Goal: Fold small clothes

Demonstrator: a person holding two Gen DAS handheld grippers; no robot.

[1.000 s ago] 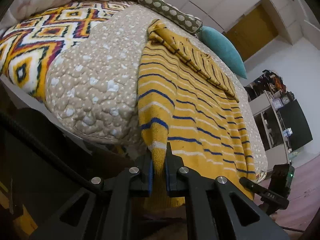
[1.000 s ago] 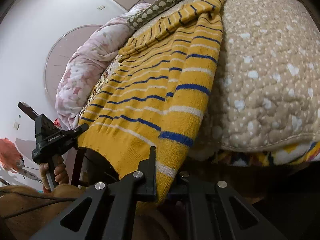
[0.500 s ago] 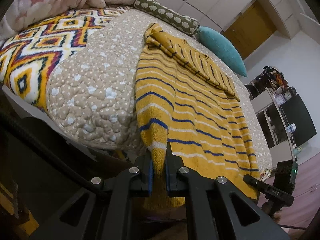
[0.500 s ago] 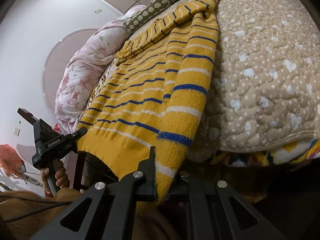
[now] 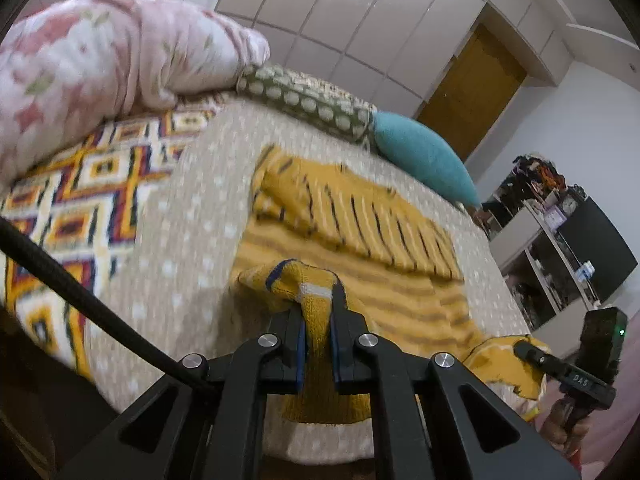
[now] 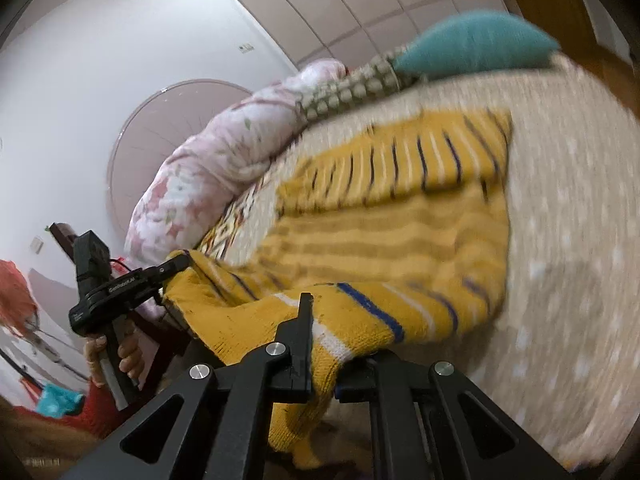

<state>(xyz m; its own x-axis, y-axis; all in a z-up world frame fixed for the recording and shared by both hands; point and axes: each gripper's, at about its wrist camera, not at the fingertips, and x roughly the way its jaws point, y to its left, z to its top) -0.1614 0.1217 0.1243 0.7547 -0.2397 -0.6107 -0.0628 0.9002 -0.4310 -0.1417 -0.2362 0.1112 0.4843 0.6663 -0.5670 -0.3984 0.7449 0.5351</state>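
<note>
We look across a bed covered by a beige dotted quilt (image 5: 192,208), which fills most of both views; its near edge is cut off behind our gripper frames. On it lies the yellow striped sweater (image 5: 360,232), spread toward 12 o'clock with its sleeves folded across the chest, though motion blur smears the stripes and we cannot trace the neckline. The sweater's lower hem is lifted off the quilt at both corners. At 10 o'clock in the left wrist view a pink floral duvet (image 5: 104,60) is bunched up, cropped by the lens rim, with a patterned blanket (image 5: 76,184) below it. A green dotted bolster (image 5: 308,100) and a teal cushion (image 5: 424,156) sit at the head of the bed, touching end to end.

Our left gripper (image 5: 318,344) is clamped on one hem corner, the knit bulging up between the blue pads. Our right gripper (image 6: 326,344) pinches the other corner; its right finger is mostly buried under the draped fabric. Each gripper also shows at the edge of the other's view, partly cut off.
</note>
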